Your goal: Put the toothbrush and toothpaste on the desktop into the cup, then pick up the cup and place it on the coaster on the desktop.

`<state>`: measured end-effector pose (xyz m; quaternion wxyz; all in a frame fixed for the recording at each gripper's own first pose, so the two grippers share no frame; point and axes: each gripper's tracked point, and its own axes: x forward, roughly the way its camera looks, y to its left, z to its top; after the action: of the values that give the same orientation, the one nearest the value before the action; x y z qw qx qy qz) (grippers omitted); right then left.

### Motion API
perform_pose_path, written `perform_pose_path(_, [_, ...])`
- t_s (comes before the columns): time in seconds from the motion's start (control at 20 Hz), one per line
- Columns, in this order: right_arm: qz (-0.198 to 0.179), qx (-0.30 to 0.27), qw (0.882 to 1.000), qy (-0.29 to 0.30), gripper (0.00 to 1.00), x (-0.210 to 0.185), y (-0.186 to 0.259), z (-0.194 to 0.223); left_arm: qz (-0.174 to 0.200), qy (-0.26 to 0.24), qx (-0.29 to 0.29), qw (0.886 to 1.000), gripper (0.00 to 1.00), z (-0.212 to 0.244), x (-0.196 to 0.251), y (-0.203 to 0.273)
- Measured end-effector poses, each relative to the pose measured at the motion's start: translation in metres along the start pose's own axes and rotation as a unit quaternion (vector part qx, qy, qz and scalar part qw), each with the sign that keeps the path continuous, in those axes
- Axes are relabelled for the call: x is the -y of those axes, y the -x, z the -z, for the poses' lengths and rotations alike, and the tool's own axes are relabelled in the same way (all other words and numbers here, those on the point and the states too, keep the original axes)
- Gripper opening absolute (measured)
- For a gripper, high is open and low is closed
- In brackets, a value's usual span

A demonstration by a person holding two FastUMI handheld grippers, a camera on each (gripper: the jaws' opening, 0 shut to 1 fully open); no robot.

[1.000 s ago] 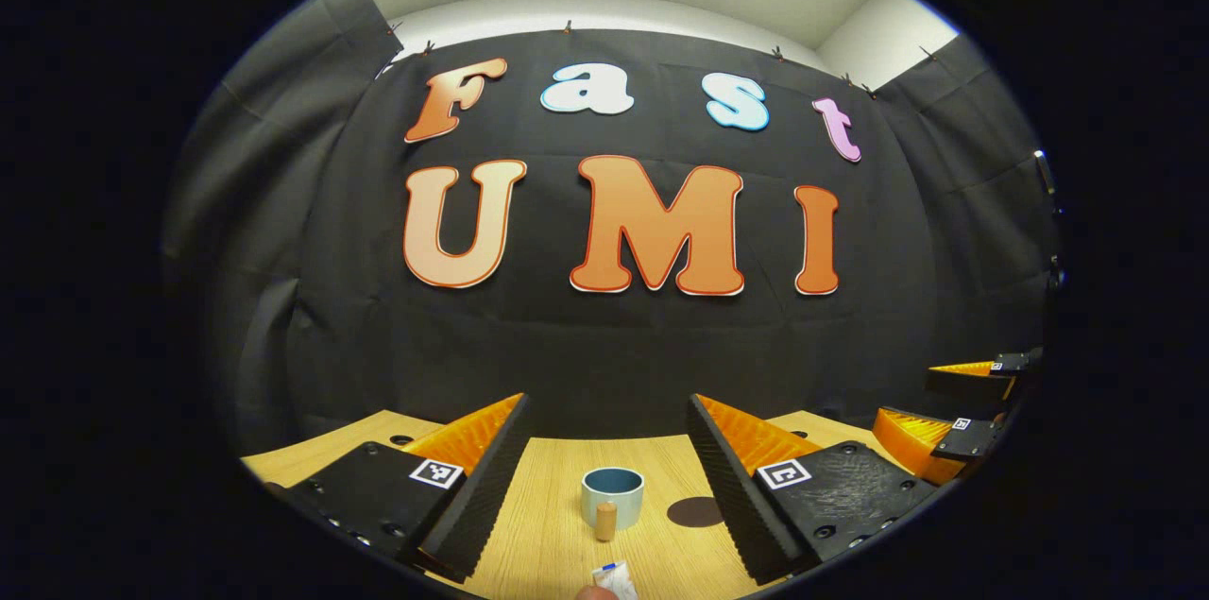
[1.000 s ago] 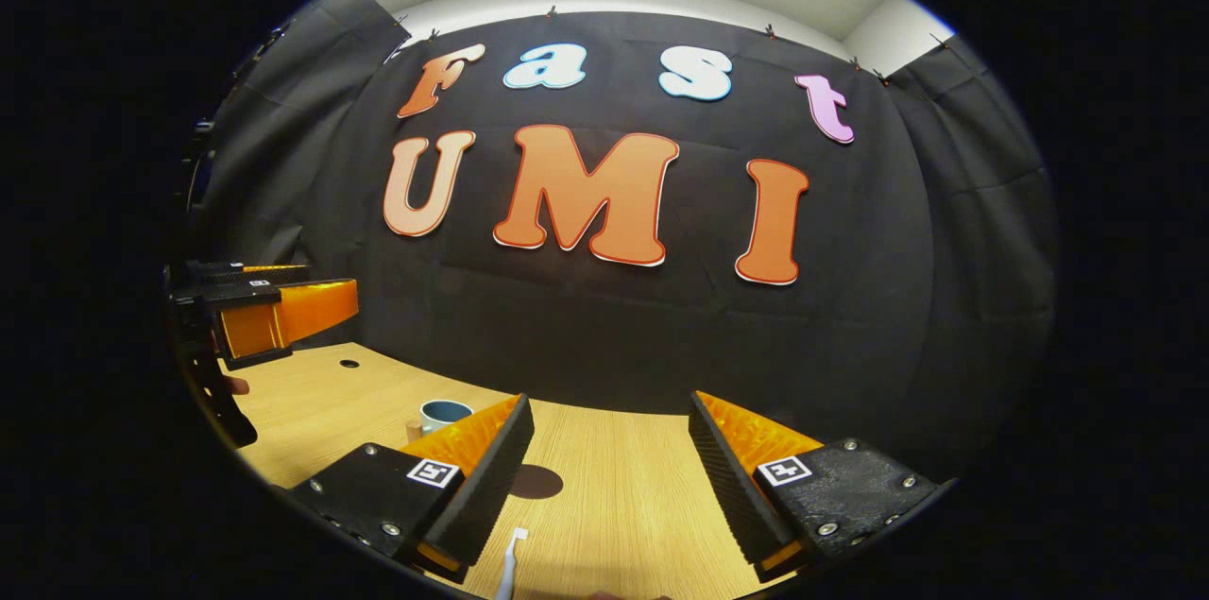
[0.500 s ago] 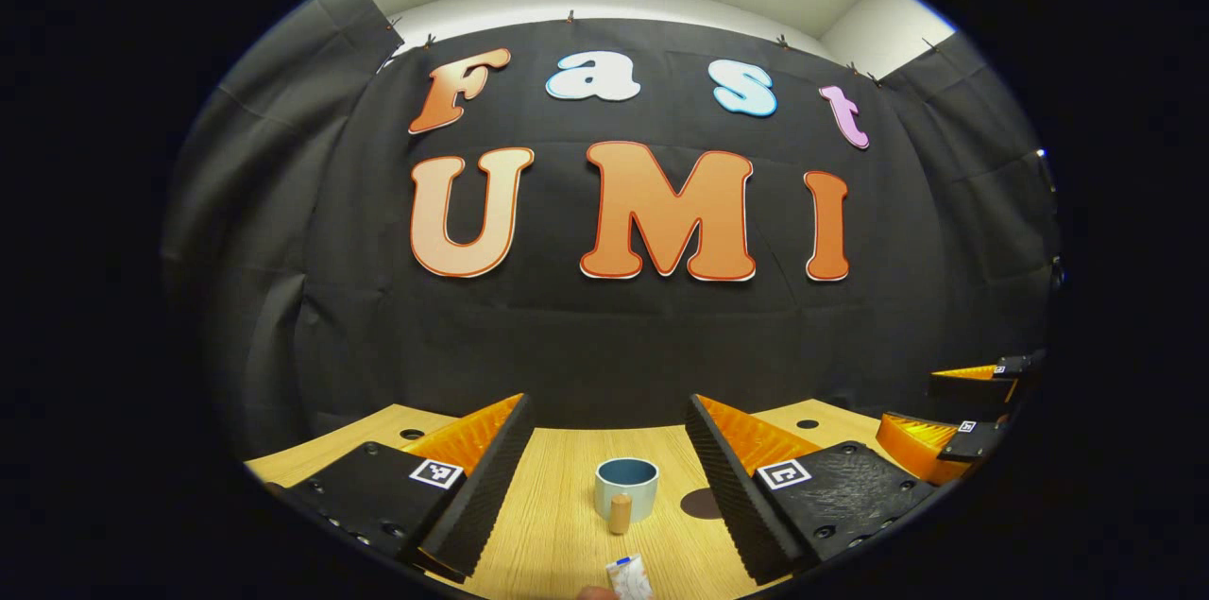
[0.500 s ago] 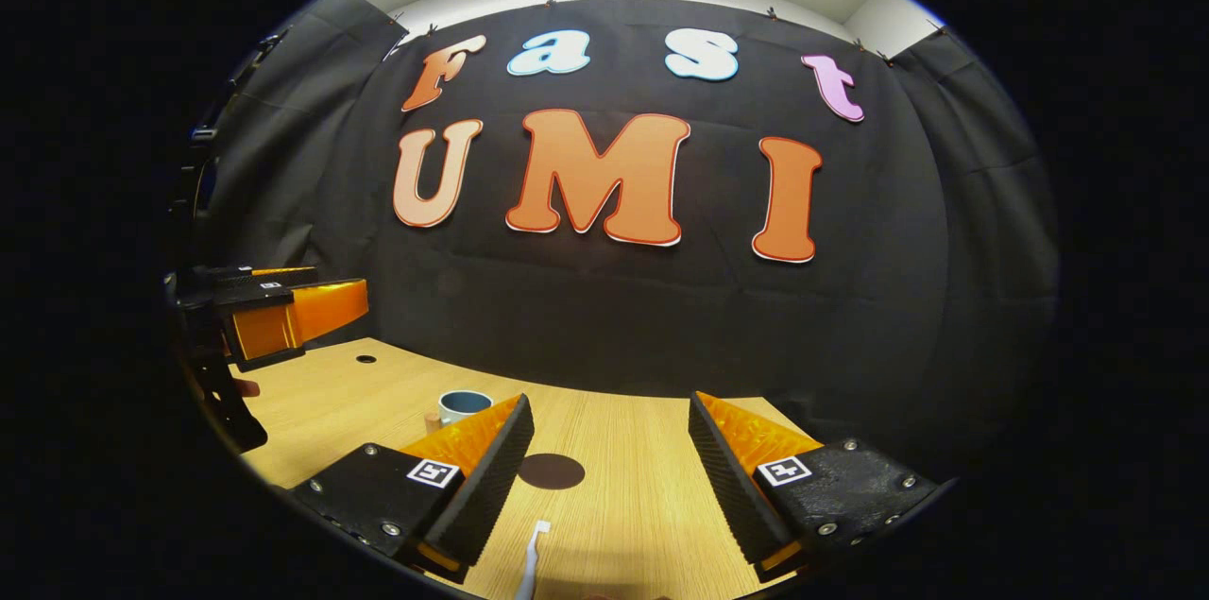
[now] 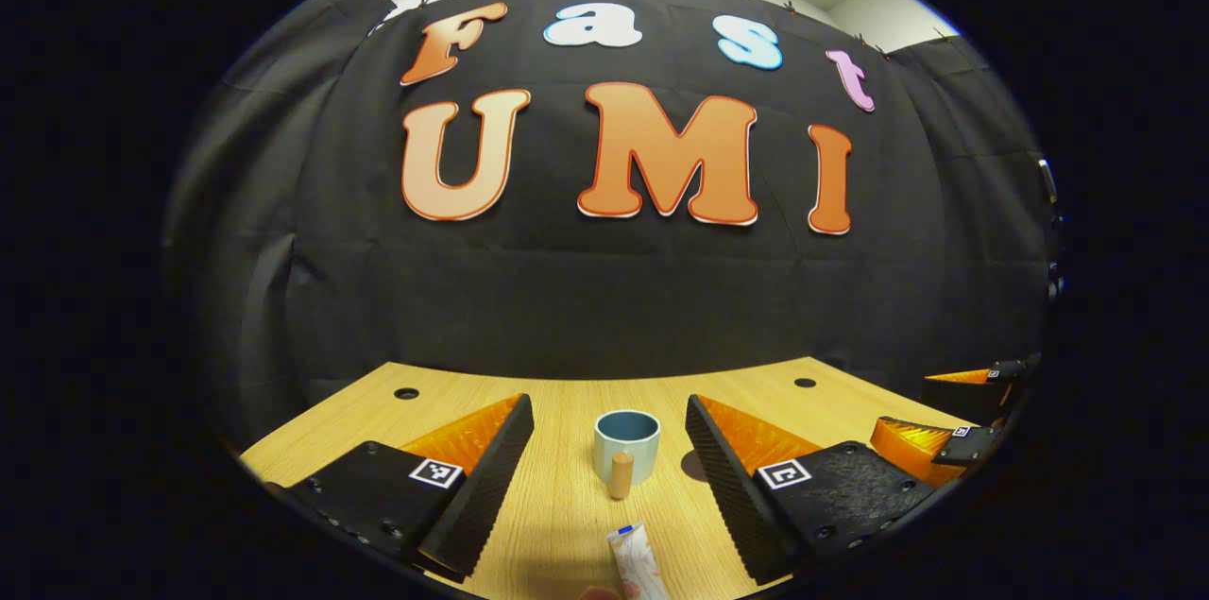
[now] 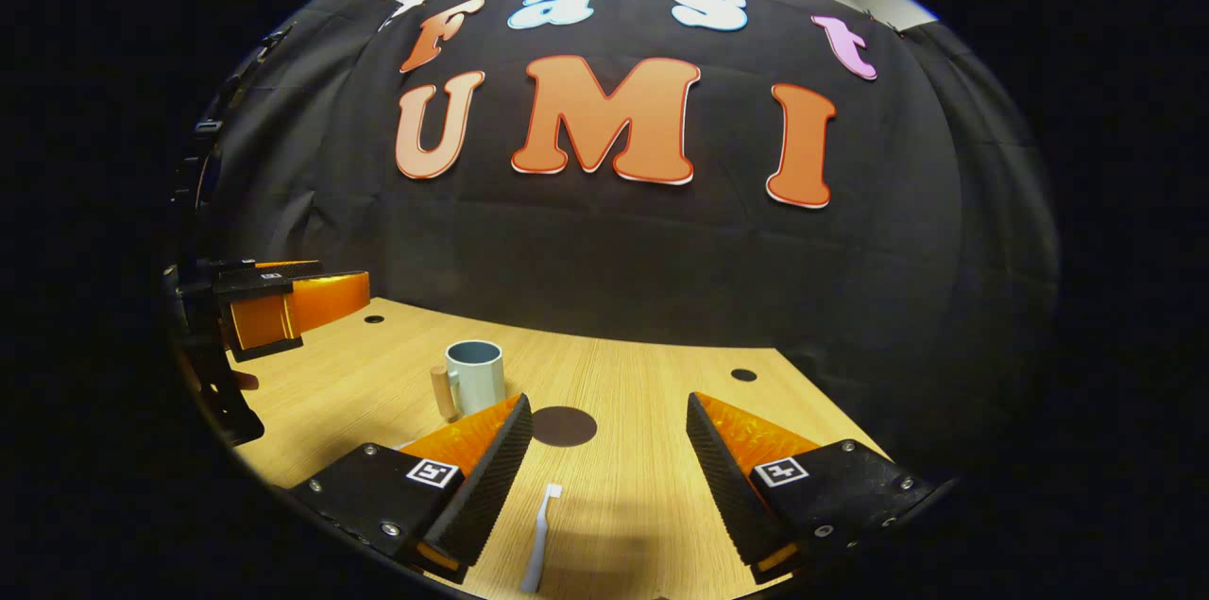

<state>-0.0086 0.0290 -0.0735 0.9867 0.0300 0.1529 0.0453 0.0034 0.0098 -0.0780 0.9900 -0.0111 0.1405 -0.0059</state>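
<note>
Both sets of fingers spread, empty; toothpaste (image 5: 638, 570) just short of cup (image 5: 626, 446), toothbrush (image 6: 539, 539) nearer than coaster (image 6: 563, 426); I should pinch each mid-body, drop in upright.

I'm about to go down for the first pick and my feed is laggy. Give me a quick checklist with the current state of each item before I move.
1. Left gripper jaws open, nothing held: ok.
2. Right gripper jaws open, nothing held: ok.
3. Toothpaste lying on the desk, between the left jaws' line: ok.
4. Toothbrush lying on the desk ahead of the right gripper, closer to its left finger: ok, though off-centre.
5. Cup upright, mouth up, apparently empty: ok.
6. Coaster bare, beside the cup: ok.
</note>
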Motion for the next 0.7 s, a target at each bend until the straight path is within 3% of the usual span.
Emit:
perform_pose_path(0.3, [-0.011,-0.064,0.998,-0.002,0.96,-0.006,-0.004,0.032,0.015,-0.003,-0.078,0.997,0.97,0.041,0.005,-0.008])
perform_pose_path(0.7, [-0.041,-0.159,0.986,-0.012,0.94,-0.025,-0.008,0.085,0.034,0.021,-0.201,0.979,0.98,0.103,0.017,-0.014])
